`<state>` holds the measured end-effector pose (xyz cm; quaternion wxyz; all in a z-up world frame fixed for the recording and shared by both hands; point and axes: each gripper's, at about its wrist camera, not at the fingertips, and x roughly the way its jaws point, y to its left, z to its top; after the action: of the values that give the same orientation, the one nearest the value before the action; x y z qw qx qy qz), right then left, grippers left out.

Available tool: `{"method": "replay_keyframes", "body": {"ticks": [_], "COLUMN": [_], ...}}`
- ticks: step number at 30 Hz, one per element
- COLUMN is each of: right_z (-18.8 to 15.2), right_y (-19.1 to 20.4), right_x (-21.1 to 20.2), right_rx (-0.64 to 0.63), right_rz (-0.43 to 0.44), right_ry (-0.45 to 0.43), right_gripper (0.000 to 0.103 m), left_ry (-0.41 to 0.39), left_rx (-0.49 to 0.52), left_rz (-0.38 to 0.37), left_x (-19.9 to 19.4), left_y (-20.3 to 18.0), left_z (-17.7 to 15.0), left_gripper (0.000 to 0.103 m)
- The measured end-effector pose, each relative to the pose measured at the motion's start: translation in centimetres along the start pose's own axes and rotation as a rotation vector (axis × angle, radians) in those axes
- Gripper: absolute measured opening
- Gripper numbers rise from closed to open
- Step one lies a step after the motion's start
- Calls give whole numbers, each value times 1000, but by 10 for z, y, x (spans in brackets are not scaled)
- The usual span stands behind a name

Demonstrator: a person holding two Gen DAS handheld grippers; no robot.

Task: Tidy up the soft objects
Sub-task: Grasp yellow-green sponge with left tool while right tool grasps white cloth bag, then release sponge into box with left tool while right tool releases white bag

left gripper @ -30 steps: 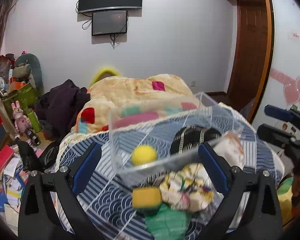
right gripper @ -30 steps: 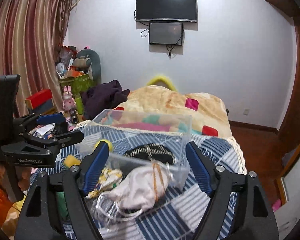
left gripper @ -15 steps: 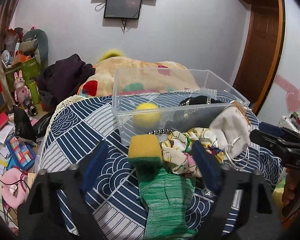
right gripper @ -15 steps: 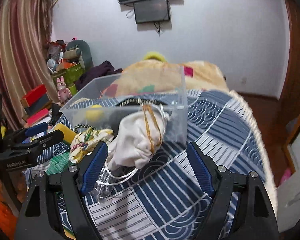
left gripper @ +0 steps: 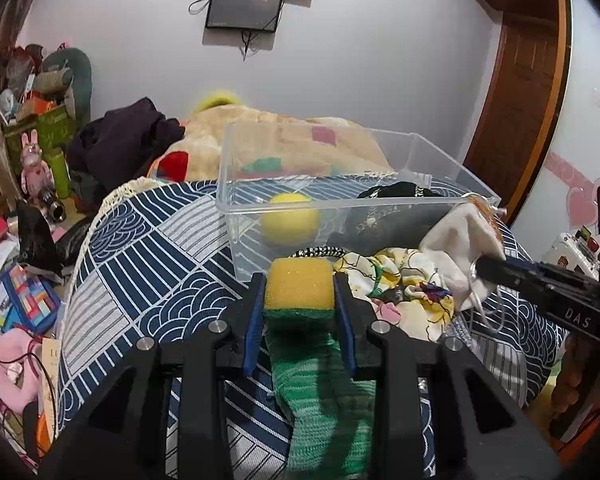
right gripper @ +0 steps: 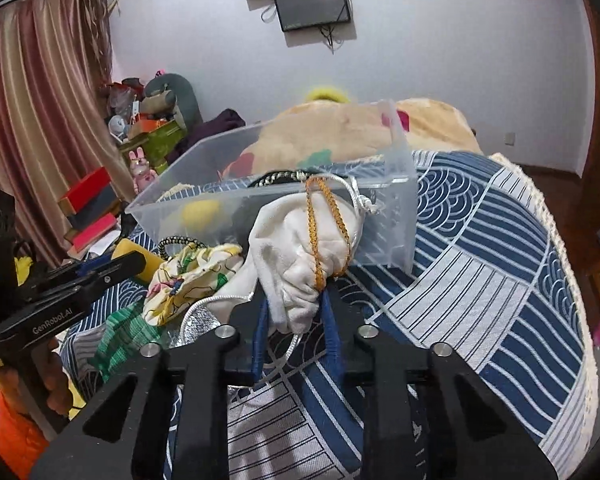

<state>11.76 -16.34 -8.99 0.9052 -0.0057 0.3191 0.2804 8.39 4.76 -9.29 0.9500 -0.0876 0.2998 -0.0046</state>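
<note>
My left gripper is shut on a yellow and green sponge that rests on a green knitted cloth. My right gripper is shut on a white drawstring pouch with a gold cord, just in front of a clear plastic bin. The bin holds a yellow ball and a black fabric item. A floral cloth lies between sponge and pouch, also in the right wrist view.
Everything sits on a blue and white patterned bedspread. A beige blanket is heaped behind the bin. Clutter, toys and boxes fill the floor at the left. A wooden door stands at the right.
Both grippers came down and forward, then closed: the left onto the sponge, the right onto the white pouch. Both were open one second ago.
</note>
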Motion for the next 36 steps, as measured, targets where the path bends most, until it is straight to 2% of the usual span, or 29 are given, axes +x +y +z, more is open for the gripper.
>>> {"method": "replay_keyframes", "body": {"ticks": [11,25,30,36], "right_z": [24,77,92,100], "right_y": [6,15,18,16], "right_x": [-46,-71,-60,-25], "right_rx": [-18,-91,-110,-105], "right_rz": [-15,-47,-52,-48], "right_ry": [-162,-325,-337,-274], "right_gripper": [16,16,16,16], "left_ry": [-93,-178,-177,-138], "left_rx": [9,32,47,68], "left_rz": [-12,-27,-38,-31], "left_x": [-32,-43,-29,-1], "left_y": [-5,-7,-4,-2], "left_z": [19,63,86,107], "left_gripper": [32,32,32,32]}}
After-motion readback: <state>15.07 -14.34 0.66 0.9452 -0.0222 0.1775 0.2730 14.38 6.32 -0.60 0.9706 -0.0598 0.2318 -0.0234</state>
